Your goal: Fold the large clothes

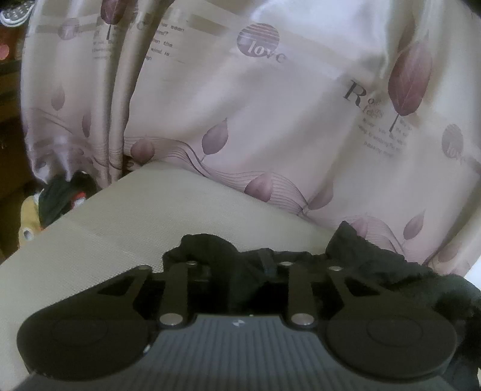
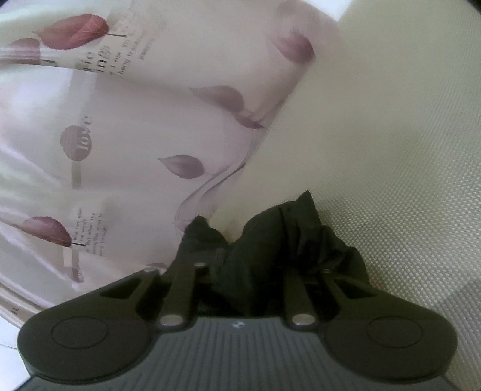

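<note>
A black garment [image 1: 375, 264] lies bunched on a beige woven surface [image 1: 120, 216] and trails off to the right in the left wrist view. My left gripper [image 1: 240, 264] stands over its edge. A narrow fold of the cloth rises between the jaws with dark gaps on both sides, so the gripper looks open. The fingertips are hidden under the fabric. In the right wrist view the black garment [image 2: 285, 228] fills the space between the fingers of my right gripper [image 2: 249, 264], which is shut on it just above the beige surface [image 2: 390, 150].
A pale curtain [image 1: 270, 105] printed with purple leaves and lettering hangs right behind the surface's far edge, and the curtain [image 2: 135, 135] fills the left of the right wrist view. Dark and yellow clutter [image 1: 57, 198] sits low at the left, with shoes [image 1: 15, 13] above.
</note>
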`<control>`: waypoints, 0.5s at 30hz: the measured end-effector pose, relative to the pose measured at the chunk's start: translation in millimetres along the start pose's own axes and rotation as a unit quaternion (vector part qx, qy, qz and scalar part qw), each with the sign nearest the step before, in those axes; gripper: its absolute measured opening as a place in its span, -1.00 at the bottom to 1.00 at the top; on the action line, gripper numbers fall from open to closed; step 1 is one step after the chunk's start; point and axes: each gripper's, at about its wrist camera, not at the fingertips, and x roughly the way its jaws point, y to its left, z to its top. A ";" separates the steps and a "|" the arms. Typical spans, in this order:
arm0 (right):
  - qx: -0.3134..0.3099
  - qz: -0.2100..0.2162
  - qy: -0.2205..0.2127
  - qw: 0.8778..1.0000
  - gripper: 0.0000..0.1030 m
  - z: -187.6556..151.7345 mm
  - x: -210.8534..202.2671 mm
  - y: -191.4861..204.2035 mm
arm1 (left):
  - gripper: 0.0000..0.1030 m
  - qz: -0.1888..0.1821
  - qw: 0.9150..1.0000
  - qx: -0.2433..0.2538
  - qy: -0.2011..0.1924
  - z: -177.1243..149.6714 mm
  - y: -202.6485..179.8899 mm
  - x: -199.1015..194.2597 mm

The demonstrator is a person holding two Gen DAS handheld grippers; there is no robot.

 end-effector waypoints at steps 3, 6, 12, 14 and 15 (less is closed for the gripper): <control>0.016 0.016 0.002 1.000 -0.35 1.6 3.7 -2.4 | 0.18 -0.017 1.000 -0.011 -0.006 -0.2 1.2 -3.0; 0.006 0.052 -0.002 0.999 0.62 2.3 0.1 2.8 | 0.58 -0.039 0.999 -0.020 -0.024 -2.4 -2.5 -10.5; -0.042 0.095 -0.058 0.993 0.92 -2.2 -31.3 25.7 | 1.00 -0.024 0.996 0.022 -0.086 -2.0 -18.8 -32.0; -0.068 0.099 -0.052 0.991 0.92 -4.7 -36.2 35.4 | 1.00 -0.023 0.996 0.032 -0.082 0.2 -23.3 -34.1; -0.096 0.092 -0.050 0.990 0.92 -8.0 -38.0 43.0 | 1.00 -0.024 0.996 0.033 -0.080 0.6 -24.8 -34.9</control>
